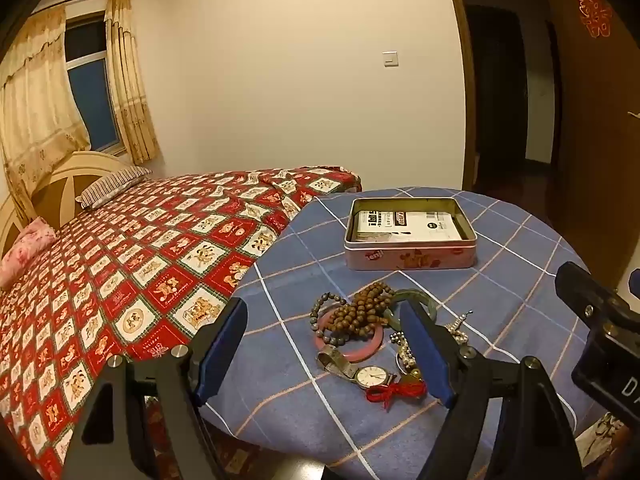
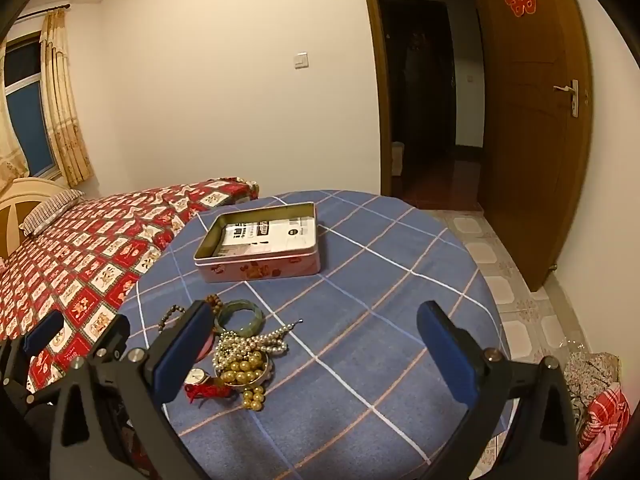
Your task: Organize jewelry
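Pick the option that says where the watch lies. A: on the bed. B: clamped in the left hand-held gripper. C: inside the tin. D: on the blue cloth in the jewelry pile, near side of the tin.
D: the watch lies flat on the blue cloth among the beads and bangles, nearer the cameras than the tin, which holds only printed packets.

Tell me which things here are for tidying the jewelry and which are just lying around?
For the job: open pink tin, wooden bead string, green bangle, pink bangle, wristwatch, pearl strand, gold beads, red cord.

Just lying about: striped pillow, pink pillow, red quilt, curtains.
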A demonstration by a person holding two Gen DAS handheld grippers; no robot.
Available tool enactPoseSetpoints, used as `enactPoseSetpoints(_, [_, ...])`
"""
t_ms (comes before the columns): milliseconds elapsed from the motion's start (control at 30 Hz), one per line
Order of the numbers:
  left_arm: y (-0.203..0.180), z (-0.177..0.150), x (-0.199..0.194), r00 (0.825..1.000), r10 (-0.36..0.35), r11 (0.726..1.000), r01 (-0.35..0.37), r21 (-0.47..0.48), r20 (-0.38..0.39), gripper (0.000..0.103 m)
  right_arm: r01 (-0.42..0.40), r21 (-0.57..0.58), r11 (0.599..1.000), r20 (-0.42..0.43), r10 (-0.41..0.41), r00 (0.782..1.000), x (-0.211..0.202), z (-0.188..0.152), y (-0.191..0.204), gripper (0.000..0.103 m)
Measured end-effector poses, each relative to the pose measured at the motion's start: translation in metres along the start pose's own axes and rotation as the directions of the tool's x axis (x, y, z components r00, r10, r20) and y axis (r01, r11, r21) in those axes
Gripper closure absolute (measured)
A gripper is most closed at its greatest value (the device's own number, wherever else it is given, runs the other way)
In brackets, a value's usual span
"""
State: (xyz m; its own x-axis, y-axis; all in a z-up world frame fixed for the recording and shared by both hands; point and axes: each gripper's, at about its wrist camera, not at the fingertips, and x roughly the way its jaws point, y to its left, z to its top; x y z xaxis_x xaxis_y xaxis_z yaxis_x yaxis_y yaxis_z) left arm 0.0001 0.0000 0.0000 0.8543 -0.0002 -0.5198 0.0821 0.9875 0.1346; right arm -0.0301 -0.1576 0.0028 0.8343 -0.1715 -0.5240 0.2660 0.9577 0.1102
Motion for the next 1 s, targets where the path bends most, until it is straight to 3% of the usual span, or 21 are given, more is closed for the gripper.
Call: enactPoseSetpoints(1000, [-0.0007, -0.0063, 0.0026, 1.000, -0.017, 1.000, 0.017, -0.020, -0.004, 0.024, -0.005, 0.015, 1.000, -0.004, 0.005, 1.000, 0.0000, -0.0024, -0.0005, 0.000])
